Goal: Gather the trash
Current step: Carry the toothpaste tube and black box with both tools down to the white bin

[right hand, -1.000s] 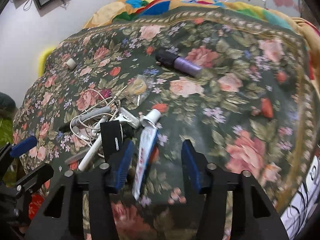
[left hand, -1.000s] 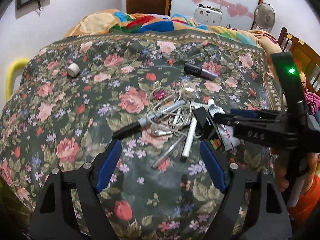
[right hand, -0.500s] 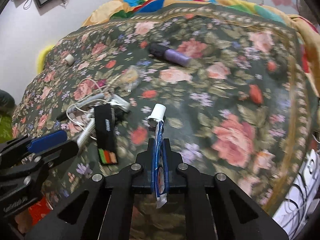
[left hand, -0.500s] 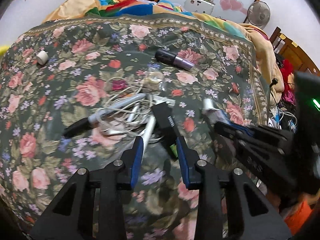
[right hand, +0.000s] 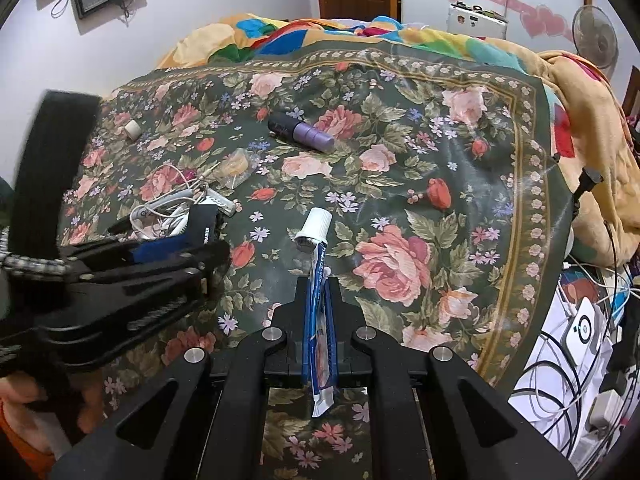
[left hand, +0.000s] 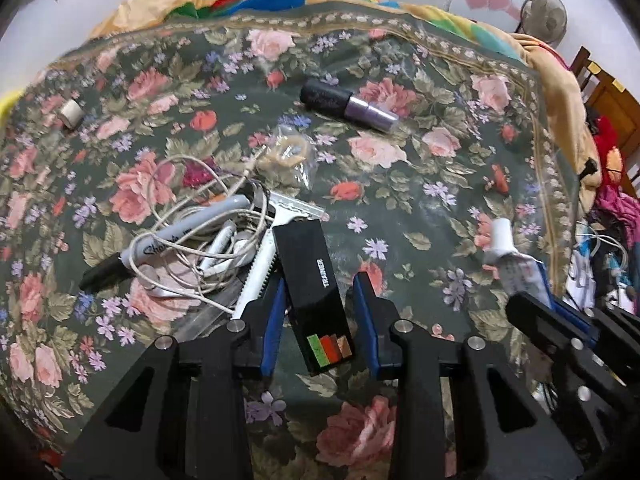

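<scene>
Left wrist view, lower centre of the frame: I am holding the left tool [left hand: 318,312] with its two blue-padded fingers apart, straddling the black box [left hand: 314,294] that is lying on the bed [left hand: 420,168]. The box's long axis is running from the lower centre of the frame up toward the middle, nearly in line with the tool's own forward direction, so the fingers are standing one on each long side with a gap visible at either flank; neither pad appears to be pressing the box. The end with the coloured stripes is lying nearest the tool, between the pads, while the far end is resting against the white razor [left hand: 276,236] and the tangle of earphone cable [left hand: 192,240] at centre left, with the grey marker [left hand: 160,244] beyond. I judge that closing across the short width is what the coming move is turning on, and that the razor handle just beside the left pad could be caught along with the box. Right wrist view, lower centre: I am keeping the right tool [right hand: 318,320] clamped flat on the toothpaste tube [right hand: 316,264], cap pointing up-frame, lifted off the bedspread. The left tool is the nearer to the box. The purple bottle [left hand: 348,104] is lying well apart, at upper centre.
</scene>
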Demonstrator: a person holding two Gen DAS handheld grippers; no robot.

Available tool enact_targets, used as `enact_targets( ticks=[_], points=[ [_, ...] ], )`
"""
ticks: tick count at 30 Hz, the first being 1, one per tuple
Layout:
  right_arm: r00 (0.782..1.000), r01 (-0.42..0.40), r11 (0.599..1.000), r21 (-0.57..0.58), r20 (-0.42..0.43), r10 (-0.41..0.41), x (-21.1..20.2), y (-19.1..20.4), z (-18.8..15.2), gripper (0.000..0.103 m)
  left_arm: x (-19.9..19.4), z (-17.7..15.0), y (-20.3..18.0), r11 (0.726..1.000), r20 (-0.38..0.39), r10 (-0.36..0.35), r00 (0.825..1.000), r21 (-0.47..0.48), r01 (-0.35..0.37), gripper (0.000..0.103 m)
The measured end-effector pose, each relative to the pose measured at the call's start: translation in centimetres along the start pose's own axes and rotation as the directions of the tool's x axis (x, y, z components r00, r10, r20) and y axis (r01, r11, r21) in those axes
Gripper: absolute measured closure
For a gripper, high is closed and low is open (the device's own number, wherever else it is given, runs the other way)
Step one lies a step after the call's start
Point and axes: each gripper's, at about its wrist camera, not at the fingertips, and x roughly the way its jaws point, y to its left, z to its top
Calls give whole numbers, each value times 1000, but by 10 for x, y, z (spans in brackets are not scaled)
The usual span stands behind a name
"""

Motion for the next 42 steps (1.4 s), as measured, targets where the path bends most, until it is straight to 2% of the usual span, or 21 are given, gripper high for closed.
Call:
enact_targets(
  ticks=[2, 4, 7, 13, 16, 21, 33, 42],
  points=[
    [1000, -2, 1000, 8, -4, 2, -1, -3, -2, 97, 0, -2, -3, 999, 13, 30, 999, 12, -30, 82],
    [1000, 3, 1000, 14, -7, -3, -2, -6, -6, 97, 0, -4, -5, 999, 11, 38, 999, 24, -38, 82],
    [1000, 10, 1000, 18, -8, -10, -7, -7, -8, 97, -10, -9, -9, 999, 7, -13, 1000, 51, 13, 82],
    [1000, 5, 1000, 29, 19, -5, -32, -8, -7, 97, -54, -26, -16, 992, 30, -97, 995, 86, 94, 82],
    [999, 12, 1000, 19, 42, -13, -50, -3, -5, 97, -78, -34, -16, 990, 37, -115, 993, 86, 112, 82],
    [997, 11, 1000, -5, 76, -11, -84, 11, -3, 97, -125, -49, -8, 991, 69, -104, 992, 90, 97, 82],
    [986, -12, 997, -71, 165, 24, -177, 77, -13, 97, -250, -99, 46, 998, 214, -63, 975, 26, 59, 82],
    [976, -55, 985, -163, 201, 88, -220, 153, -37, 97, -335, -158, 119, 997, 310, 11, 951, -78, 14, 82]
  ],
)
